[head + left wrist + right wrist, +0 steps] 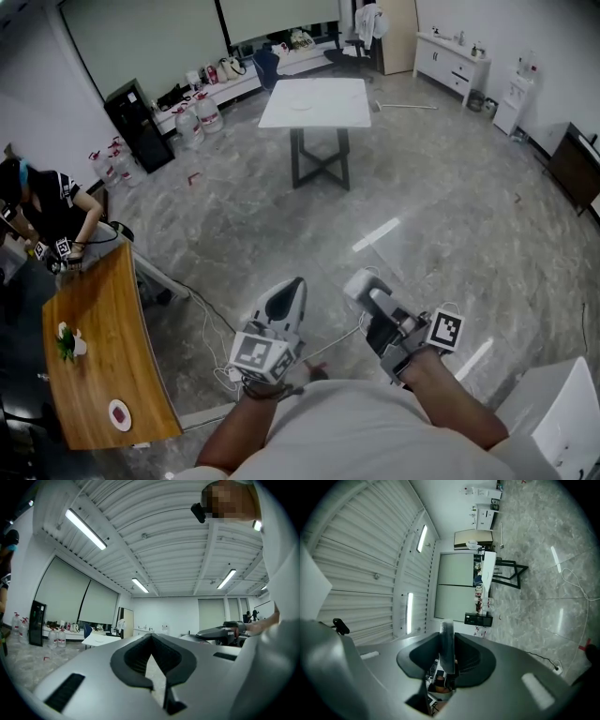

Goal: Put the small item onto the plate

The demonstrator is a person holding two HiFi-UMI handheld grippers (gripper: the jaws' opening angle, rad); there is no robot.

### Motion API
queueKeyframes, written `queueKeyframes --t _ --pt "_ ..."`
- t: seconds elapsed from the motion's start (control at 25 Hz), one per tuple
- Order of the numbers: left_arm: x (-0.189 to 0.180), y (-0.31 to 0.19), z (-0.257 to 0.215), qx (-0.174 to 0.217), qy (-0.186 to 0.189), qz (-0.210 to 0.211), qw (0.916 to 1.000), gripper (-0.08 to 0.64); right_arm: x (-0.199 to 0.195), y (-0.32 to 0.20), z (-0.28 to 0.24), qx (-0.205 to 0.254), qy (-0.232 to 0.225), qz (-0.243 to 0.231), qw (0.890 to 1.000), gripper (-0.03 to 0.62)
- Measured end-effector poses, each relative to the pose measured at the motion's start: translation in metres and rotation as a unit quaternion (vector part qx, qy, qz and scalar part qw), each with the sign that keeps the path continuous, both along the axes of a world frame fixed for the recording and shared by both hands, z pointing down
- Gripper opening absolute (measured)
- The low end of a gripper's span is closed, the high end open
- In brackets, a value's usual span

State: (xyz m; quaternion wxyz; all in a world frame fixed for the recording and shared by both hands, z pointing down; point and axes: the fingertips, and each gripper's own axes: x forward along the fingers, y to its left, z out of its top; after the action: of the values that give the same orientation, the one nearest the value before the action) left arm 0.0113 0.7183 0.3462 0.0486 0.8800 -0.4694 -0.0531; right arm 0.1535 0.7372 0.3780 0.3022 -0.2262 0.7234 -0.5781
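Grey-white small item (pixel 447 641), thin and seen edge-on, is pinched in my right tongs (pixel 366 284), pads pressed on it, jaws part-way closed. Left tongs (pixel 151 641) are closed tip to tip with nothing in them. I hold both at my waist over the floor, well apart from any table. Step: carrying, item not yet placed. The plate (pixel 112 422) looks to be the white one with a dark red patch on the wooden table (pixel 103 309) at my left, though I can't be sure. Next move, as I judge it: turn left, walk over, bring the right tongs above the plate, lower, open. The thin item could tip on release.
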Motion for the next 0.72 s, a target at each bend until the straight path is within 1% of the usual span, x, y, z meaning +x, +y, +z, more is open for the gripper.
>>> queueKeyframes --t 0.16,0.32,0.48,0.72 --pt "-0.027 -0.027 -0.004 0.002 -0.006 0.015 0.9999 0.006 -0.027 -0.027 -0.002 0.002 -0.006 0.011 1.0 0.097" --pt "-0.051 -0.051 0.0 0.001 -0.002 0.014 0.9999 0.006 -0.05 -0.052 0.003 -0.006 -0.008 0.009 1.0 0.097" --pt "-0.061 -0.08 0.002 0.008 -0.012 0.008 0.9999 0.006 -0.06 -0.084 0.009 -0.012 -0.005 0.005 1.0 0.097" --pt "-0.071 -0.143 0.013 -0.01 -0.004 -0.017 0.9998 0.006 -0.064 -0.151 0.019 -0.02 -0.006 -0.009 1.0 0.097"
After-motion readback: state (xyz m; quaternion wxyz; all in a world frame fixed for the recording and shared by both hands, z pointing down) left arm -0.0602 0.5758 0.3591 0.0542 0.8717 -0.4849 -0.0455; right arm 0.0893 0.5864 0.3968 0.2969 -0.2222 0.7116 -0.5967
